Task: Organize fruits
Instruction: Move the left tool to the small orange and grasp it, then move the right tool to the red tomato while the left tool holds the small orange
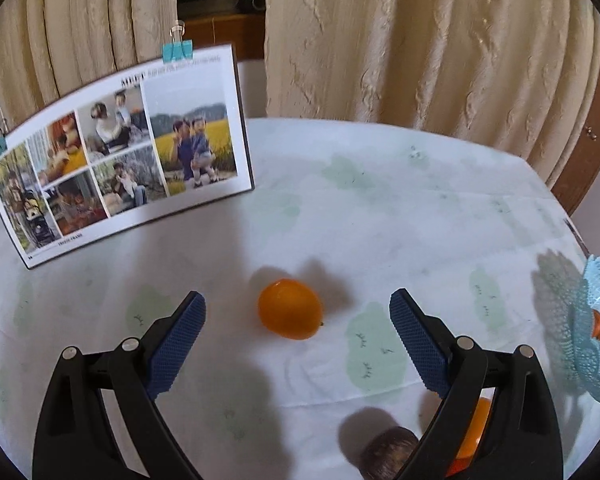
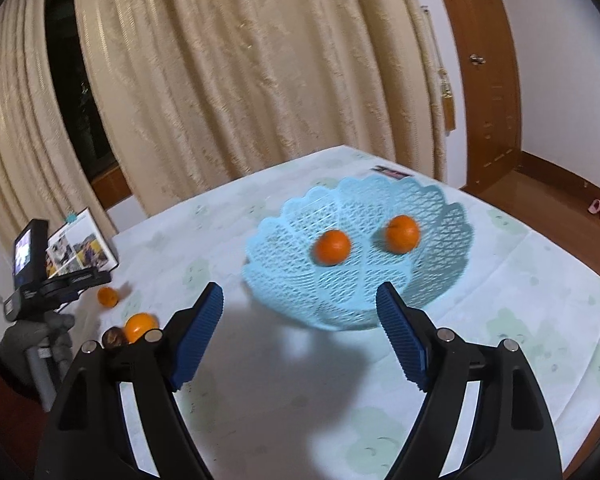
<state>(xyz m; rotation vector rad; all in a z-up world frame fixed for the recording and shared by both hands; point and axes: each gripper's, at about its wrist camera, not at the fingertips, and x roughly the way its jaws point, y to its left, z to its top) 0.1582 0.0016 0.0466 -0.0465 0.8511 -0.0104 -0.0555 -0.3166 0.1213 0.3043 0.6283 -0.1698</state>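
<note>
Hovering open-jawed, left gripper [image 1: 298, 304] faces small orange [image 1: 290, 309] left of blue basket [image 1: 598, 332]: light, round, rolls easily, pinch mid-girth; right gripper [image 2: 300, 298] empty, open.

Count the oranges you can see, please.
4: two in the blue basket, at and; two on the tablecloth, at and. Others may be hidden.

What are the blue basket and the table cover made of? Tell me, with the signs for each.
Basket: it looks like moulded plastic, pale blue and slightly glossy, with an open lattice wall and a scalloped rim. Table cover: probably thin woven cloth, matte white with faint green prints; fold creases and soft wrinkles show, though a coated sheet cannot be ruled out.
</note>
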